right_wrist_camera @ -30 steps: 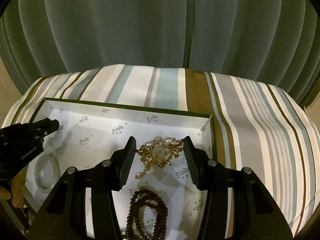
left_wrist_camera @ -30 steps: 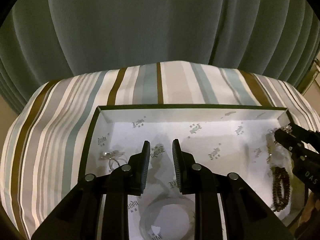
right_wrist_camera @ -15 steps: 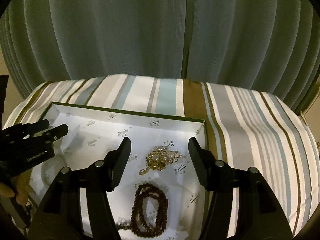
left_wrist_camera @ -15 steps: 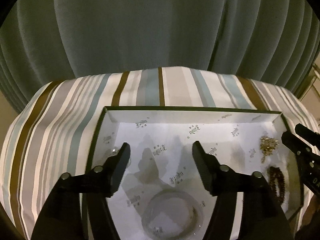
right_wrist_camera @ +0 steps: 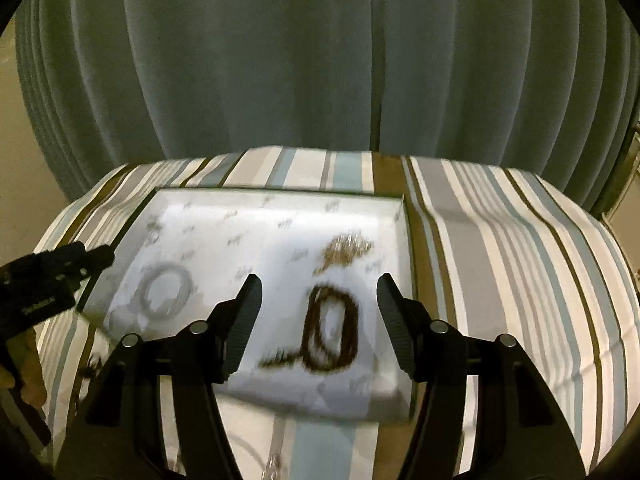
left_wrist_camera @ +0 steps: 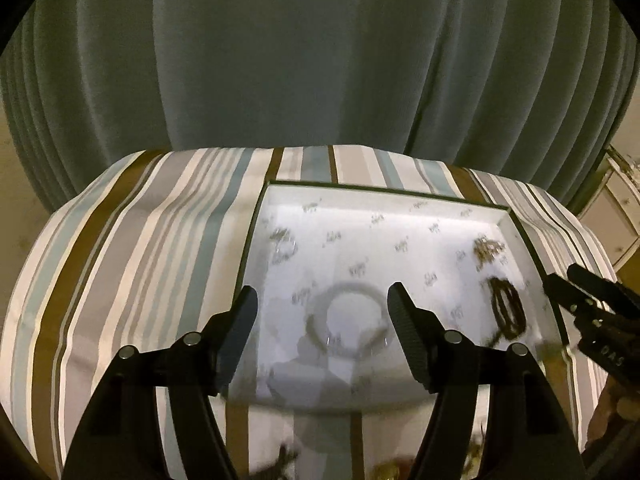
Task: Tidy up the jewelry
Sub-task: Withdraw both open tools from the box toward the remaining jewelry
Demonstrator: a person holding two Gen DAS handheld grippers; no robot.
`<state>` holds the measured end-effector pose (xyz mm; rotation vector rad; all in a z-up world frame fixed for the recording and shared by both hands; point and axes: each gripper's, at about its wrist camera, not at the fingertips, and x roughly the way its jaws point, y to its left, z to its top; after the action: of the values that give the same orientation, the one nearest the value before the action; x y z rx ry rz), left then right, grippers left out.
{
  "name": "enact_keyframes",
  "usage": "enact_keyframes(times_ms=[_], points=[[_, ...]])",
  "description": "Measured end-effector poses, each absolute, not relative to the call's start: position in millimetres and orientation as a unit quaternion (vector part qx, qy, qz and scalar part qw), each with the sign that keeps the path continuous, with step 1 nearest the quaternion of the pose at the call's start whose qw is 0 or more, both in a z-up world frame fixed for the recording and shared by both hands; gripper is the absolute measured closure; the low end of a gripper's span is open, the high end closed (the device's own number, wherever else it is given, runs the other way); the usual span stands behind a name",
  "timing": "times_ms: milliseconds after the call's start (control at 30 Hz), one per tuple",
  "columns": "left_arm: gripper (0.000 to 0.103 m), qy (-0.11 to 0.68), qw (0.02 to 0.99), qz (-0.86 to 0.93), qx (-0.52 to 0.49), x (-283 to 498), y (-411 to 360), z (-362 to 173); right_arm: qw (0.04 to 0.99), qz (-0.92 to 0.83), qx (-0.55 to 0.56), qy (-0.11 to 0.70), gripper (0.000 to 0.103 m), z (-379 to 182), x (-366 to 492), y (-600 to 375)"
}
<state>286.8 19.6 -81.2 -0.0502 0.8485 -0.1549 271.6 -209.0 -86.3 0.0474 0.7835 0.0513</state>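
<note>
A white paper-lined box (left_wrist_camera: 400,200) (right_wrist_camera: 200,208) lies on the striped cloth. In it lie a pale bangle (left_wrist_camera: 352,320) (right_wrist_camera: 166,294), a small silver piece (left_wrist_camera: 282,246), a gold brooch (left_wrist_camera: 486,250) (right_wrist_camera: 346,250) and a dark bead bracelet (left_wrist_camera: 506,308) (right_wrist_camera: 330,332). My left gripper (left_wrist_camera: 322,320) is open and empty, raised above the bangle. My right gripper (right_wrist_camera: 318,314) is open and empty, raised above the bead bracelet. Each gripper shows at the edge of the other's view.
Striped cloth (right_wrist_camera: 500,260) covers the table around the box. A grey-green curtain (left_wrist_camera: 320,60) hangs right behind. Blurred loose jewelry lies on the cloth near the front edge (left_wrist_camera: 392,470) (right_wrist_camera: 274,462). Both views are motion-blurred.
My left gripper opened from nearly shut. Both grippers lifted and pulled back from the box, so the whole box now shows. The jewelry stays in the box.
</note>
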Motion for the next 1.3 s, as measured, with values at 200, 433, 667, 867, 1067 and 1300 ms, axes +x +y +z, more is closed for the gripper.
enact_keyframes(times_ms=[200, 433, 667, 867, 1067, 1300], points=[[0.036, 0.414, 0.906, -0.075, -0.041, 247.4, 23.4, -84.0, 0.917, 0.039, 0.020, 0.397, 0.044, -96.4, 234.3, -199.9], [0.036, 0.418, 0.905, -0.068, -0.043, 206.2, 20.9, -90.2, 0.909, 0.051, 0.018, 0.414, 0.044, -110.2, 190.7, -192.5], [0.036, 0.432, 0.899, -0.062, -0.041, 166.3, 19.2, -106.5, 0.900, 0.060, 0.023, 0.432, 0.044, -123.7, 151.7, -192.4], [0.036, 0.447, 0.892, -0.057, -0.040, 138.8, 20.9, -120.5, 0.893, 0.065, 0.025, 0.445, 0.046, -135.3, 129.7, -190.0], [0.037, 0.462, 0.884, -0.051, -0.045, 126.8, 25.1, -132.4, 0.890, 0.073, 0.022, 0.449, 0.054, -138.7, 124.3, -184.5], [0.037, 0.457, 0.887, -0.048, -0.043, 124.4, 26.8, -129.7, 0.893, 0.071, 0.020, 0.444, 0.056, -137.9, 126.5, -180.0]])
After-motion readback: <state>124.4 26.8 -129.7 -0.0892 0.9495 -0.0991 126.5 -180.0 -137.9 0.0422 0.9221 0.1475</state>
